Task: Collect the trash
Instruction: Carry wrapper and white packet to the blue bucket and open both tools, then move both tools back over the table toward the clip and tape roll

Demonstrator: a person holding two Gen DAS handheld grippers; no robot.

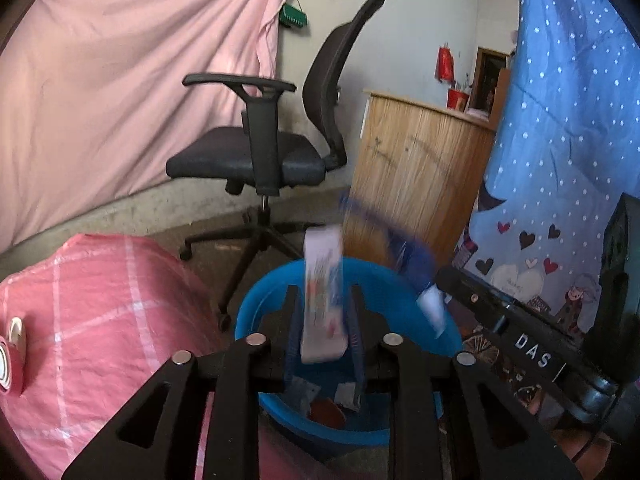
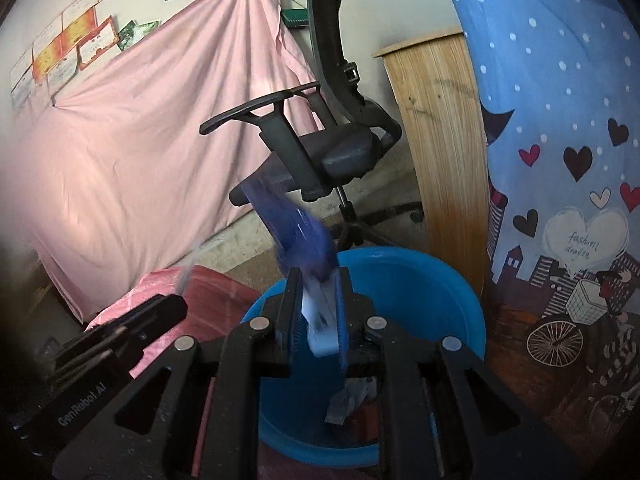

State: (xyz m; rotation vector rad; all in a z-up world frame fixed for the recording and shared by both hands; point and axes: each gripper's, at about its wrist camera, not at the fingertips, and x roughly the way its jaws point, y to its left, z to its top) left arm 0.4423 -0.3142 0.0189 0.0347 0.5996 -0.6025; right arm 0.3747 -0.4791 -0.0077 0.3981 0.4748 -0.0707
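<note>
Both my wrist cameras look forward and downward along their fingers, close above the blue basin [image 1: 256, 312] [image 2: 440, 280] just past each gripper; beyond it both share the office chair [image 1: 256, 152] [image 2: 344, 152] and pink sheet [image 1: 120, 100] [image 2: 140, 140].

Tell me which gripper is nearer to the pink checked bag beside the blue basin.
Left. The left gripper hangs over the blue basin on the side of the pink checked bag; the right gripper hangs over the basin's far side, away from it.
</note>
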